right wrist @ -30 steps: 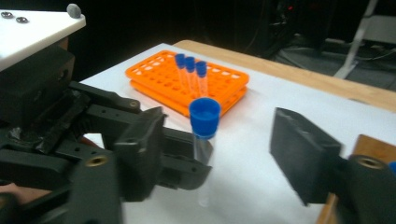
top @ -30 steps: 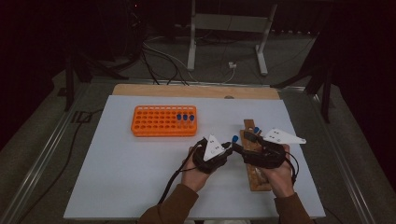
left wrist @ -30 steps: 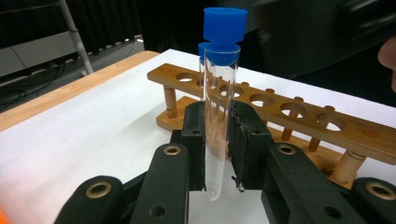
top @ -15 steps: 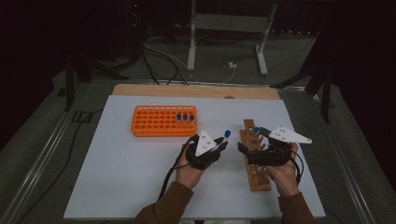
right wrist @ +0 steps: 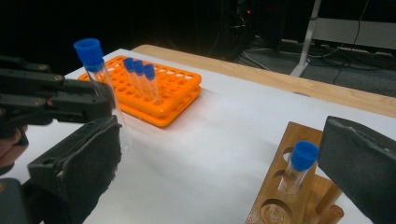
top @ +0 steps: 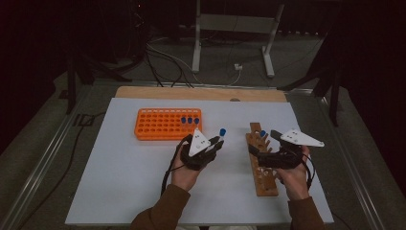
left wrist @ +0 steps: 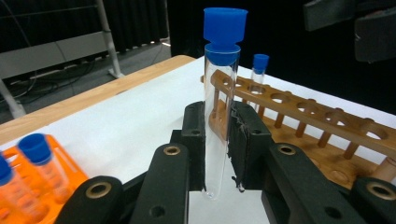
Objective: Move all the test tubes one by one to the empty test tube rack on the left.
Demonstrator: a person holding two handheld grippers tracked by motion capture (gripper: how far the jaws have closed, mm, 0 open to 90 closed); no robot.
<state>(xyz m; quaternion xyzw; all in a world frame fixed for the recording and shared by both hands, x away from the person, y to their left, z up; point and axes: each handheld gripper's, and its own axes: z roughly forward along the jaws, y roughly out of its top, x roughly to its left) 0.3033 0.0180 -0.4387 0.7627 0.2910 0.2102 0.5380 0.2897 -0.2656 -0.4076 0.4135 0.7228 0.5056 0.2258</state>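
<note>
My left gripper is shut on a clear test tube with a blue cap, held upright just above the white table between the two racks. Its cap stands out above the jaws. A wooden rack lies to the right with one blue-capped tube at its far end. My right gripper is over that end of the rack. Its jaws have just been opening and stand wide. The racked tube is between them, near one pad and not pressed.
An orange rack sits at the back left of the white table top, with three blue-capped tubes in its right end. A wooden table edge runs behind it. Metal stand legs and cables lie on the floor beyond.
My left gripper has carried its tube to the left and a little farther back, away from the wooden rack. The right gripper's jaws have spread wider at the rack's far end.
</note>
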